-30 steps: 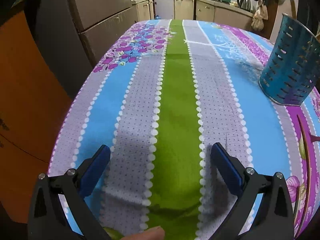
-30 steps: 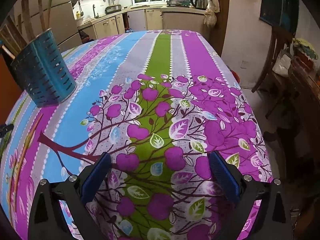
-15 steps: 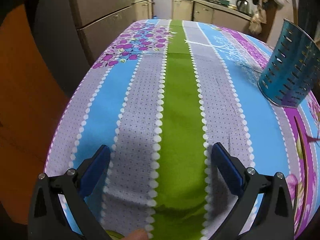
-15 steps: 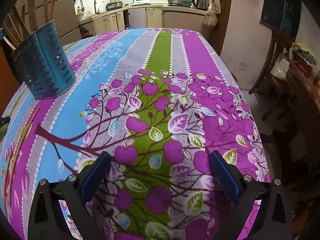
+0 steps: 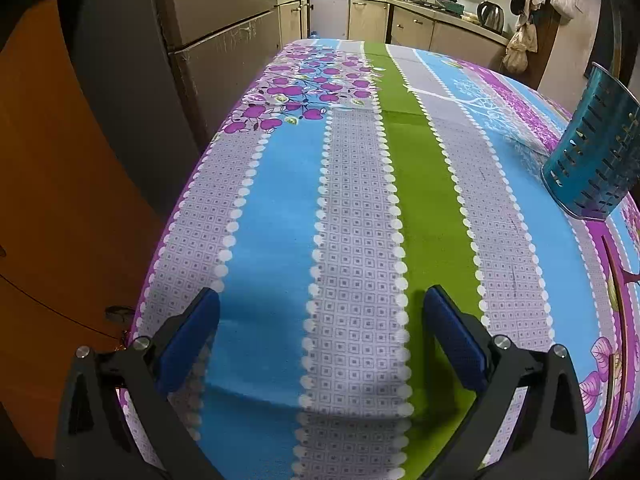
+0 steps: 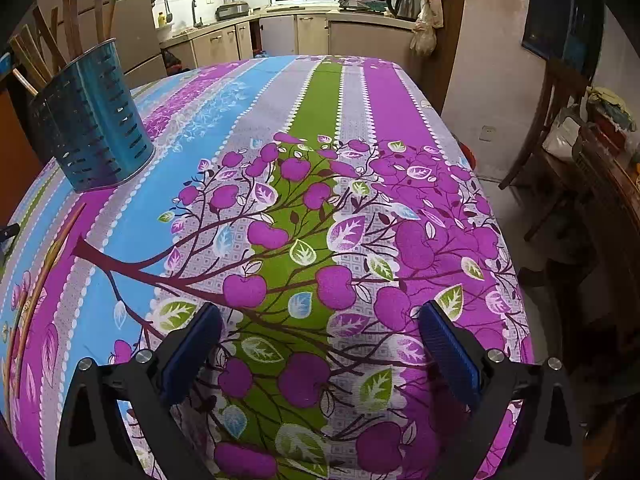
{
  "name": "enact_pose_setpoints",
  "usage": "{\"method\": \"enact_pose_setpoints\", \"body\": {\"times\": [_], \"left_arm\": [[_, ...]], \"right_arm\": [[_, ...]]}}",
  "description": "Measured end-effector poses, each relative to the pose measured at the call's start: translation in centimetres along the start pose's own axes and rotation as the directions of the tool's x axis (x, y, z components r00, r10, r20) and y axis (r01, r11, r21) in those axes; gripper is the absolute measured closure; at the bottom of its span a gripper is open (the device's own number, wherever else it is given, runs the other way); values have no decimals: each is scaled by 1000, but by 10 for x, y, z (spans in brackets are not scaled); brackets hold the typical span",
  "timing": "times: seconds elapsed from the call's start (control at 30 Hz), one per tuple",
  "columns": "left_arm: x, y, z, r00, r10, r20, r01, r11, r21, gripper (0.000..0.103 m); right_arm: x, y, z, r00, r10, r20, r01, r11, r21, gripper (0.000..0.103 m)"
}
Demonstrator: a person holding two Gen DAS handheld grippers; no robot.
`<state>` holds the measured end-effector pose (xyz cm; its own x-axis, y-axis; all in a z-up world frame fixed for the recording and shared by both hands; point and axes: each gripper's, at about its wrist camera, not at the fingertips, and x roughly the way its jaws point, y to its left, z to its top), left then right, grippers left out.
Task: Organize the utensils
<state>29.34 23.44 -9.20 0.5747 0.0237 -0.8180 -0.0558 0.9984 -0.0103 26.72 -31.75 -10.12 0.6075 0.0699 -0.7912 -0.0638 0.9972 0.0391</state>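
Note:
A blue perforated utensil holder (image 5: 592, 156) stands on the patterned tablecloth (image 5: 360, 220), far right in the left wrist view. In the right wrist view the holder (image 6: 94, 128) is at the upper left, with several wooden utensils (image 6: 70, 16) sticking out of it. One thin wooden utensil (image 6: 48, 264) lies flat on the cloth in front of the holder, also visible as a brown stick (image 5: 614, 292) at the right edge. My left gripper (image 5: 320, 320) hangs open over the near striped end, empty. My right gripper (image 6: 320, 332) is open over the purple tree print, also empty.
A grey fridge (image 5: 216, 40) and an orange door (image 5: 60, 200) stand close to the table's left edge. A wooden chair (image 6: 560, 128) and a cluttered sideboard (image 6: 608, 152) are beyond the right edge. Kitchen counters with a kettle (image 5: 490, 16) run along the back.
My left gripper has shifted left, so the green stripe now sits under its right finger, and the fingertip at the bottom edge is gone. The right gripper has barely moved.

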Motion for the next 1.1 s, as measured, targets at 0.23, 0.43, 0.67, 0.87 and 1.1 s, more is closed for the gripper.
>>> {"method": "enact_pose_setpoints", "body": {"times": [0.23,0.43,0.67,0.87,1.1], "left_arm": [[0,-1,0,1000,0,0,0,1000,0,5],[0,0,0,1000,0,0,0,1000,0,5],[1,0,0,1000,9,-1,-9,1000,-11,5],[1,0,0,1000,9,-1,-9,1000,-11,5],[1,-1,0,1000,9,-1,-9,1000,-11,5]], "right_arm": [[-1,-2,-1,1000,0,-1,0,1000,0,4],[0,0,0,1000,0,0,0,1000,0,4],[0,0,0,1000,0,0,0,1000,0,4],[0,-1,0,1000,0,-1,0,1000,0,4],[0,-2,-1,1000,0,-1,0,1000,0,4]]}}
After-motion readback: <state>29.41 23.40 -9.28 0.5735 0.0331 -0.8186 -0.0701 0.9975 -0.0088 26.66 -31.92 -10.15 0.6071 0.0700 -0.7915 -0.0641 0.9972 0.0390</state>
